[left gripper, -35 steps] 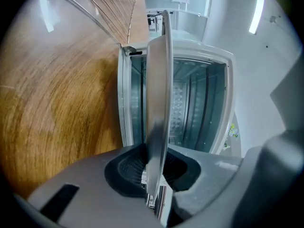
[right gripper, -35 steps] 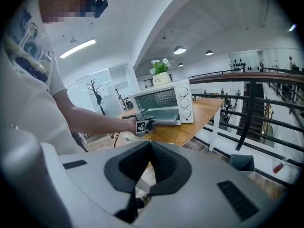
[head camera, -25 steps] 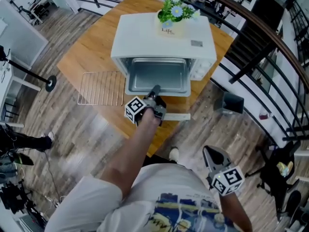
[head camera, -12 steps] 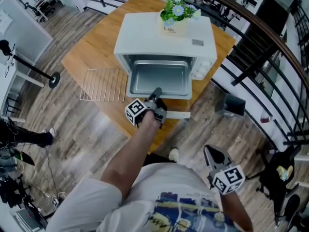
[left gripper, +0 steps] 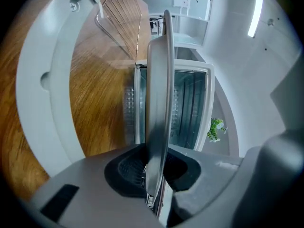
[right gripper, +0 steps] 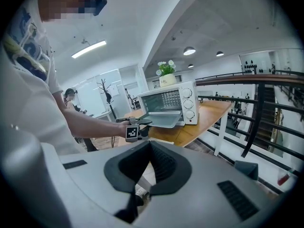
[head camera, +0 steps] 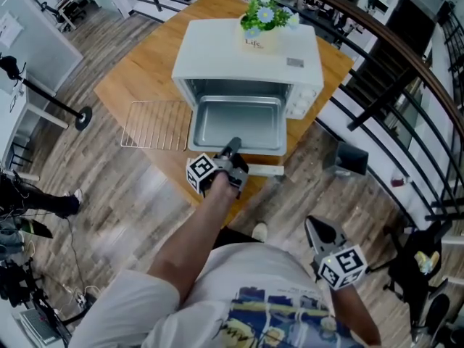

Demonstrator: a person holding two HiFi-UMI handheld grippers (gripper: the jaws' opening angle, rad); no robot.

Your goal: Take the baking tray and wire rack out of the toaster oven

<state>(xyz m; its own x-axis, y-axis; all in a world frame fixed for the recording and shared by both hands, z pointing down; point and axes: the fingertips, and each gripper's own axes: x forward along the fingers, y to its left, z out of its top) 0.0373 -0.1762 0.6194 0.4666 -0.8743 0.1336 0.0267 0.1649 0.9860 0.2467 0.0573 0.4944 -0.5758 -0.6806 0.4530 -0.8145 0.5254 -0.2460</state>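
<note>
The grey baking tray (head camera: 235, 124) sticks out of the white toaster oven (head camera: 246, 49) over its lowered door. My left gripper (head camera: 231, 148) is shut on the tray's near rim. In the left gripper view the tray (left gripper: 159, 94) runs edge-on between the dark pads (left gripper: 128, 167) of the left gripper (left gripper: 154, 170), with the oven's open cavity (left gripper: 190, 106) behind. The wire rack (head camera: 155, 125) lies flat on the wooden table (head camera: 138, 64) left of the oven. My right gripper (head camera: 322, 234) hangs low by my body, shut and empty; from it I see the oven (right gripper: 168, 103) and tray (right gripper: 161, 119).
A potted plant (head camera: 264, 17) stands on the oven's top. The oven door's white handle (head camera: 262, 170) juts past the table's near edge. A dark railing (head camera: 391, 56) curves along the right, with a black bin (head camera: 348, 156) on the floor below.
My left gripper has drawn back toward me with the tray, which has slid a little further out of the oven. The right gripper has stayed in place.
</note>
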